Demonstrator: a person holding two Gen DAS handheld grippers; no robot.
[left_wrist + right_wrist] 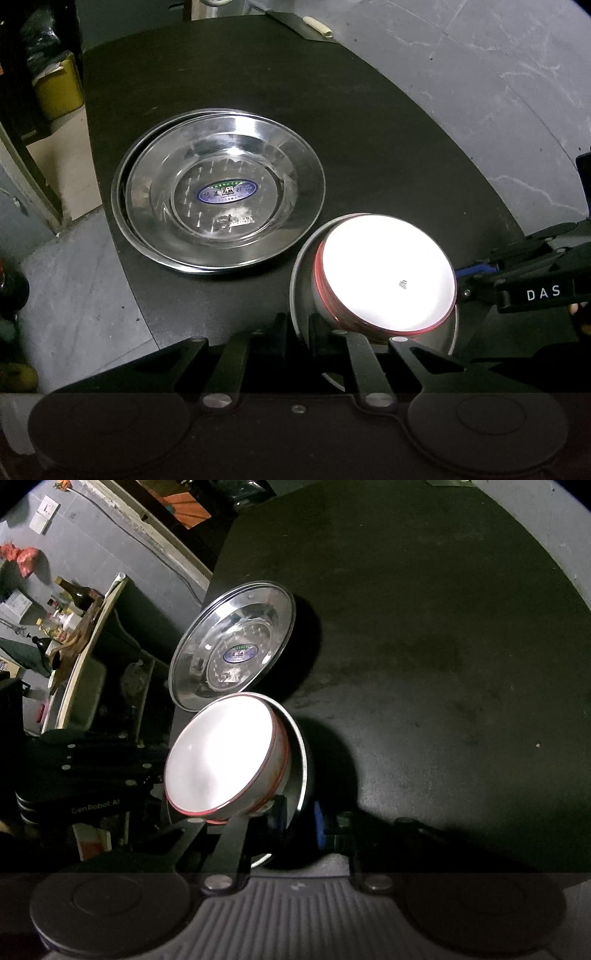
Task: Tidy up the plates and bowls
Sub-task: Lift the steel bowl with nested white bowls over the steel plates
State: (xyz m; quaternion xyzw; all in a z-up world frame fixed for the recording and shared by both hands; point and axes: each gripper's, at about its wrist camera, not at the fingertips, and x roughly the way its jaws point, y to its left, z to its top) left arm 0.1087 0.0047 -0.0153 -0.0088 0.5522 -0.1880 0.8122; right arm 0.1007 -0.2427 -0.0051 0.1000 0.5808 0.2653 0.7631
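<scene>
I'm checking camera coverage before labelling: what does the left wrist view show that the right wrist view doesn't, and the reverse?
Only the left wrist view: the right gripper coming in from the right edge, and a yellow box beside the table.

Only the right wrist view: the left gripper at the left, and a shelf of bottles behind it.

Both: the black table, the stacked steel plates with an oval sticker, and the white red-rimmed bowl nested in a steel bowl.
</scene>
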